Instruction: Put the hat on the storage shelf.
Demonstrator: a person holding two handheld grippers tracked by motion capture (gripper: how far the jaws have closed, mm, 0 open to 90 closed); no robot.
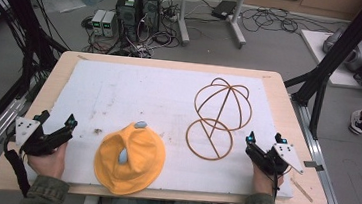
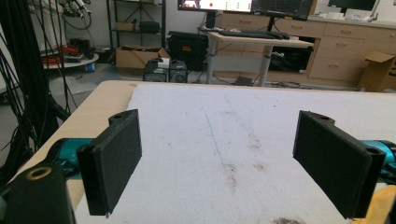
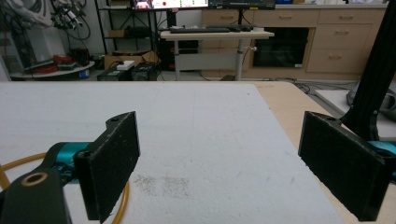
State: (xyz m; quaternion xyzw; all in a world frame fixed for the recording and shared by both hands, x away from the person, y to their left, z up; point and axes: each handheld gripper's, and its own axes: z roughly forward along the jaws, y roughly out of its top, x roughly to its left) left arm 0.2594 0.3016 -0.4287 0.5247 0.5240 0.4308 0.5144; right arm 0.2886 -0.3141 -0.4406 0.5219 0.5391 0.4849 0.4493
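Nearest the high camera, at the table's near edge, the person's two sleeves and hands come in at about 7 and 5 o'clock. The left hand [image 1: 47,162] grips the left tongs [image 1: 68,126], which rest low over the white foam sheet [image 1: 119,91] and point toward 1 o'clock. In the left gripper view its two black jaws stand spread wide with nothing between them, only stained foam beyond.

Just to the right of those tongs, at about 3 o'clock from them and apart from them, lies a crumpled orange cloth cap [image 1: 129,158] near the front edge of the sheet; a sliver of its orange shows at the lower right corner of the left gripper view [image 2: 383,207]. A small grey button [image 1: 140,124] sits on its far rim and a grey patch [image 1: 122,155] near its middle.

Farther right stands a wire frame [image 1: 219,117] of tan loops, a flat ring in front and a domed cage behind, at about 10 o'clock from the right tongs [image 1: 261,144]. Part of the ring curves past the left jaw in the right gripper view [image 3: 122,203].

The right hand [image 1: 263,179] holds the right tongs pointing toward 11 o'clock, jaws likewise spread wide and empty.

Nothing lies between either tongs and the cap. Beyond the wooden table [image 1: 287,122] the floor holds computer boxes [image 1: 138,7] and tangled cables.
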